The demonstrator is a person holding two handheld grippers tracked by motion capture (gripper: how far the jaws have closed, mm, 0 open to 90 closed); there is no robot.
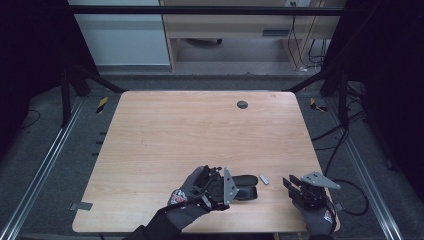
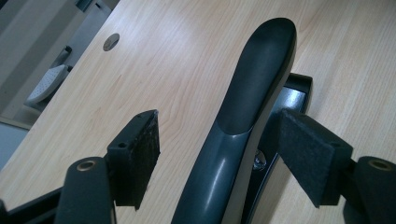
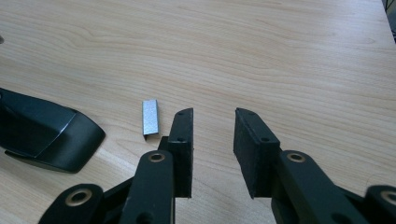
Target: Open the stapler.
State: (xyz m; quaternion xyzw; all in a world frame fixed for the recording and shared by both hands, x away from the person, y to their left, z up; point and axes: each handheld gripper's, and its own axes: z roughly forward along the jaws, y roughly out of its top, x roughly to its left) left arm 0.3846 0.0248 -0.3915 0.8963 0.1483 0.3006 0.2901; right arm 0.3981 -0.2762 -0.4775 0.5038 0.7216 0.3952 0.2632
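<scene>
Jaws of the left gripper (image 2: 219,154) stand wide apart around a black plastic stapler (image 2: 247,116) lying on the light wooden table (image 1: 175,130), pads not pressing. The right gripper (image 3: 212,140) is open, empty, near a small silver staple strip (image 3: 150,118).

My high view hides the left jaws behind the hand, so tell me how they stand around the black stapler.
Observer: In the left gripper view the left gripper is open. The stapler runs lengthwise between its jaws, and one pad stands clear of it.
Operator: Now report what the right jaws have.
Observer: Nothing. The right gripper is open over bare table.
Operator: Place that small silver piece for me.
Observer: It is a strip of staples, lying just outside one jaw, between that jaw and the stapler's end.
</scene>
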